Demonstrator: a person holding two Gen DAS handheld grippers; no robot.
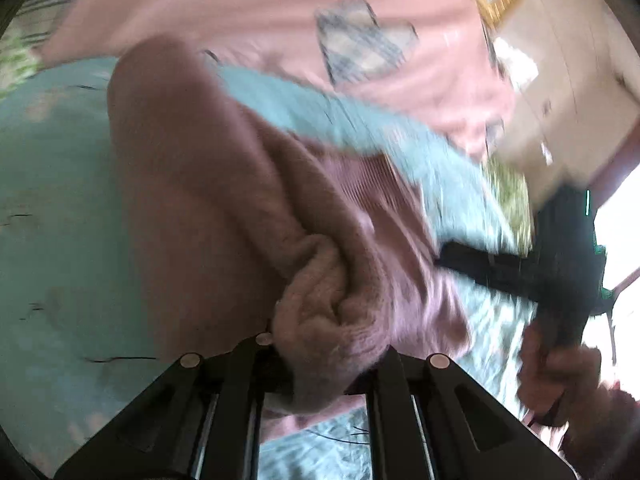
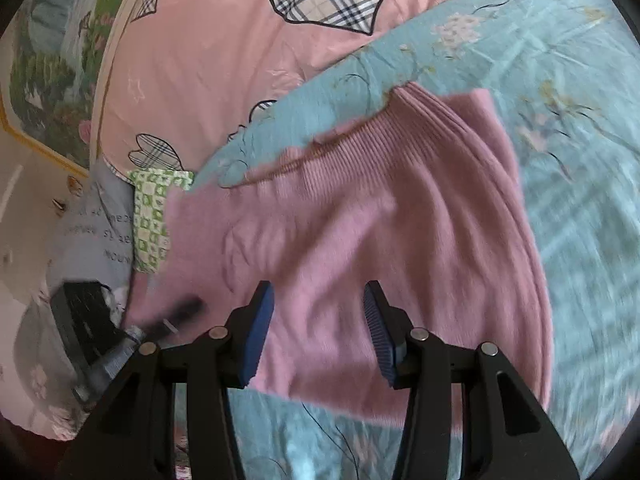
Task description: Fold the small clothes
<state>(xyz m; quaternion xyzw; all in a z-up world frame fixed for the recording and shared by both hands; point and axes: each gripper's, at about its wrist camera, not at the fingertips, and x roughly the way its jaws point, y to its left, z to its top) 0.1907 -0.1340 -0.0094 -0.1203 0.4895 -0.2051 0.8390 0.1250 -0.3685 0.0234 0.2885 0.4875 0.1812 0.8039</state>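
Note:
A mauve-pink knitted sweater (image 2: pixel 360 216) lies on a light blue floral bedsheet (image 2: pixel 560 80). In the left wrist view my left gripper (image 1: pixel 324 354) is shut on a bunched fold of the sweater (image 1: pixel 224 184) and holds it lifted off the sheet (image 1: pixel 52 184). In the right wrist view my right gripper (image 2: pixel 318 332) is open and empty, its blue pads (image 2: pixel 258 332) just above the sweater's near part. The other gripper (image 1: pixel 520 268) appears blurred at the right of the left wrist view, and also dark and blurred at the left of the right wrist view (image 2: pixel 176 316).
A pink quilt with plaid hearts (image 2: pixel 224 40) lies beyond the sweater. A green checked cloth (image 2: pixel 154 216) and a grey printed pillow (image 2: pixel 100 232) sit at the left bed edge. A framed picture (image 2: pixel 52 92) and pale wall are further left.

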